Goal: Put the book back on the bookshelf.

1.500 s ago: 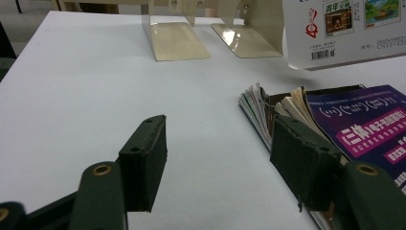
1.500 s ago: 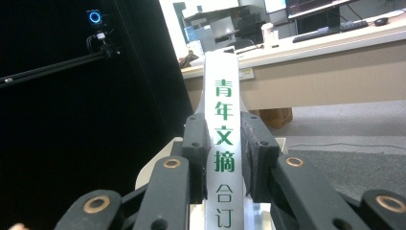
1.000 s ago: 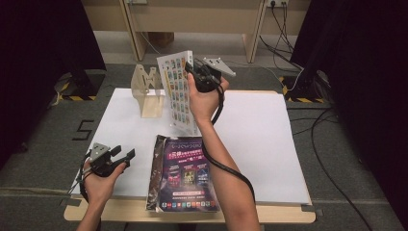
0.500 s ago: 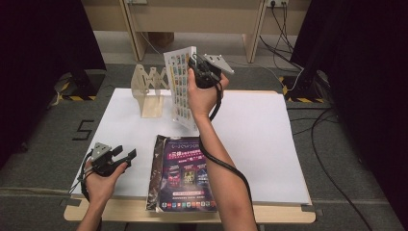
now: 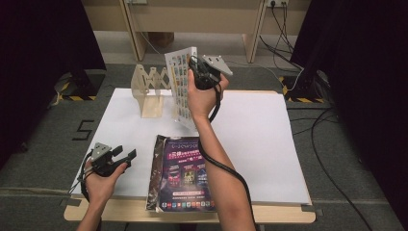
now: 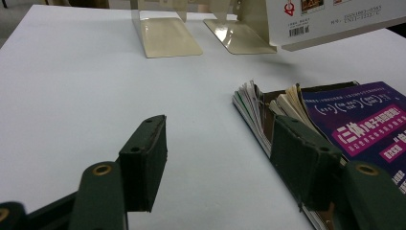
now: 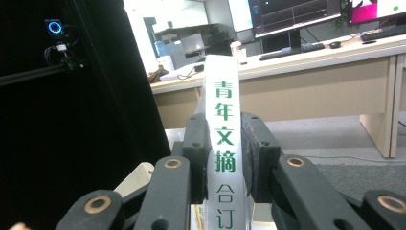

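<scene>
My right gripper [image 5: 196, 72] is raised over the table's far side, shut on the spine of a white bound book [image 5: 179, 84] that hangs upright just right of the wooden bookend rack [image 5: 150, 91]. In the right gripper view both pads clamp that spine [image 7: 221, 120], which carries green characters. A purple magazine [image 5: 183, 173] lies flat near the front edge. My left gripper [image 5: 126, 155] rests low at the front left, open, with bare table between its jaws [image 6: 220, 158]. The magazine's frayed page edge [image 6: 253, 110] sits just beside its right pad.
The white table sheet [image 5: 269, 144] has free room on its right half. Two metal bookend feet [image 6: 167, 36] stand at the far side, with the held book's lower corner [image 6: 330, 21] hovering above them. Cables [image 5: 332, 144] trail on the floor to the right.
</scene>
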A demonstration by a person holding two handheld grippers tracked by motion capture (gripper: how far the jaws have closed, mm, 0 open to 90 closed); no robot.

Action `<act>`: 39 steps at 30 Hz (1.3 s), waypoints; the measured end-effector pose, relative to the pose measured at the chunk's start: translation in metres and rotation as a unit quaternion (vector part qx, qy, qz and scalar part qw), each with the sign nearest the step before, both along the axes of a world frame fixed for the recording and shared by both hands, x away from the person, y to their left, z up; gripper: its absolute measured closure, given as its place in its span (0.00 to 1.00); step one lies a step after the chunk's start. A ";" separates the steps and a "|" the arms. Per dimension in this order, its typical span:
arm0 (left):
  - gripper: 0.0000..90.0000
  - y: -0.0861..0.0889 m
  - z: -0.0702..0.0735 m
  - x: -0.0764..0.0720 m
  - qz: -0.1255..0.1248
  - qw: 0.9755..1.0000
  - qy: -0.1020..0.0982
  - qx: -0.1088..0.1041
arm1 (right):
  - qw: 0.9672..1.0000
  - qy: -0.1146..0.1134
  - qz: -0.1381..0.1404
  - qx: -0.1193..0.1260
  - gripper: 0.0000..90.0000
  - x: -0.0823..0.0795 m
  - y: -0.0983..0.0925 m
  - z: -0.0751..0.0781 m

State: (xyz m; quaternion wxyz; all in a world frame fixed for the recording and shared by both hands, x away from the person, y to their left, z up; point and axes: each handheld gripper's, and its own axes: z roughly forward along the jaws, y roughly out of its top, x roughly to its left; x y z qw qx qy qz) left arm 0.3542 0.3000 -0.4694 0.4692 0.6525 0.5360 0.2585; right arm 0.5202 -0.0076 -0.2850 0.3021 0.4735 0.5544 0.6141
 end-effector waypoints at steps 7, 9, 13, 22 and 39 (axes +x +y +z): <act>0.41 -0.001 -0.001 0.000 -0.003 1.000 0.002 0.001 | 1.000 -0.001 -0.008 -0.009 0.83 0.004 0.004 -0.001; 0.41 -0.001 -0.001 0.000 -0.003 1.000 0.002 0.001 | 1.000 -0.003 -0.008 -0.011 0.83 0.005 0.006 -0.001; 0.41 -0.002 -0.001 0.000 -0.006 1.000 0.004 0.001 | 1.000 -0.006 -0.016 -0.021 0.83 0.009 0.012 -0.003; 0.41 -0.002 -0.003 0.001 -0.009 1.000 0.005 0.000 | 0.999 -0.002 -0.026 -0.021 0.83 0.017 0.017 -0.008; 0.41 -0.001 -0.005 0.003 -0.011 1.000 0.007 -0.003 | 0.999 -0.005 -0.029 -0.022 0.83 0.032 0.027 -0.007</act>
